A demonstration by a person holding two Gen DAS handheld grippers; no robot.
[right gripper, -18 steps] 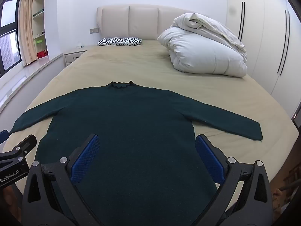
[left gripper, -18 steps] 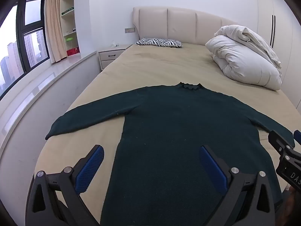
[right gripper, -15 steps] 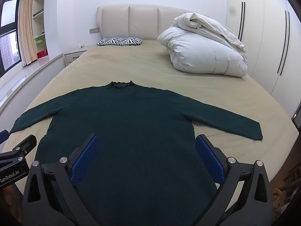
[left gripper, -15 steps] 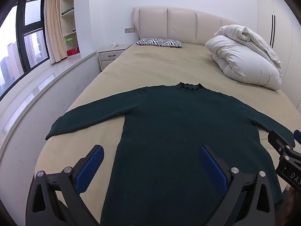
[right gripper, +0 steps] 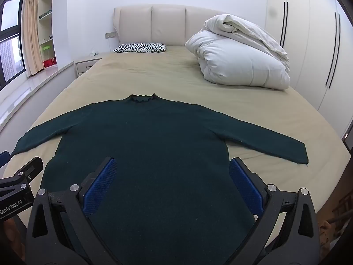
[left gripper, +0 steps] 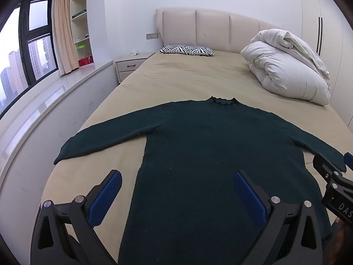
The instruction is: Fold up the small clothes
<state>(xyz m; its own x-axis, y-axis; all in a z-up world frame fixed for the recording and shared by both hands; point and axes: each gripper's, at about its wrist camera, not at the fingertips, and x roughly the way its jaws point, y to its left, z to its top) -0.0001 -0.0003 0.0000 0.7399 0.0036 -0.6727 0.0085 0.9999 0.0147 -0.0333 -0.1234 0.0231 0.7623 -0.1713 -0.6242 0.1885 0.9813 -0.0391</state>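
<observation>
A dark green long-sleeved sweater [left gripper: 209, 145] [right gripper: 150, 141] lies flat on the beige bed [left gripper: 187, 77], collar towards the headboard, both sleeves spread out to the sides. My left gripper [left gripper: 176, 190] hovers over the sweater's lower left part, jaws wide open, nothing between the blue pads. My right gripper [right gripper: 172, 183] hangs over the lower right part of the body, also open and empty. Each gripper shows at the edge of the other's view.
A bundled white duvet [left gripper: 286, 66] [right gripper: 238, 59] sits on the bed's far right. A zebra-print pillow [left gripper: 186, 50] lies by the padded headboard. A nightstand [left gripper: 130, 66] and a window ledge [left gripper: 44, 101] run along the left; wardrobe doors [right gripper: 308, 44] stand on the right.
</observation>
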